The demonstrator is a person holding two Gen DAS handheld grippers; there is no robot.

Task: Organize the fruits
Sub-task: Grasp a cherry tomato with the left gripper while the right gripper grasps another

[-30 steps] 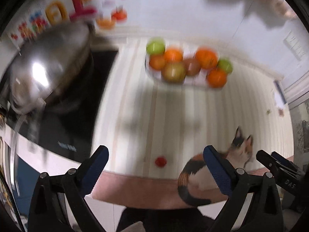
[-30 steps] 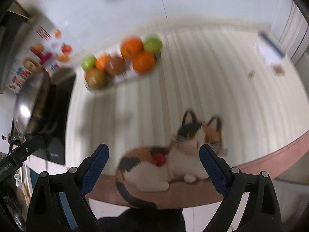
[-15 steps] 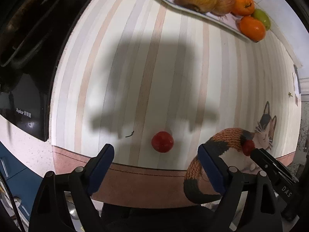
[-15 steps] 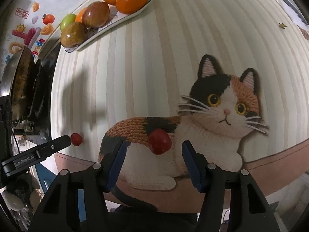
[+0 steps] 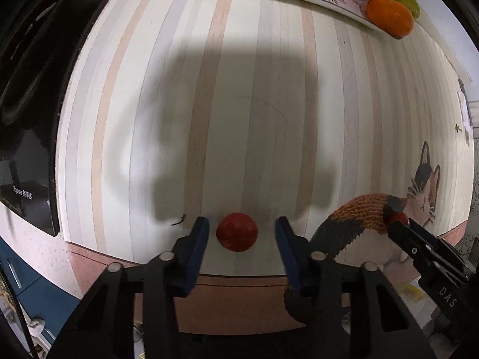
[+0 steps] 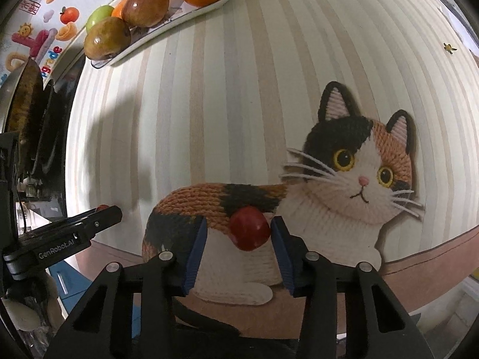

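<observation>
Two small red fruits lie near the front edge of the striped mat [image 5: 257,95]. One red fruit [image 5: 237,232] sits between the spread fingers of the left gripper [image 5: 242,233], touching neither pad. The other red fruit [image 6: 250,228] rests on the cat picture [image 6: 338,191], between the spread fingers of the right gripper [image 6: 239,234], against the right pad and apart from the left. At the mat's far edge, a white platter [image 6: 191,12] holds at least six larger fruits.

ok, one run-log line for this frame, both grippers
left gripper: open, straddling red fruit on striped mat | right gripper: open, around second red fruit on cat print | plate: fruit piled
</observation>
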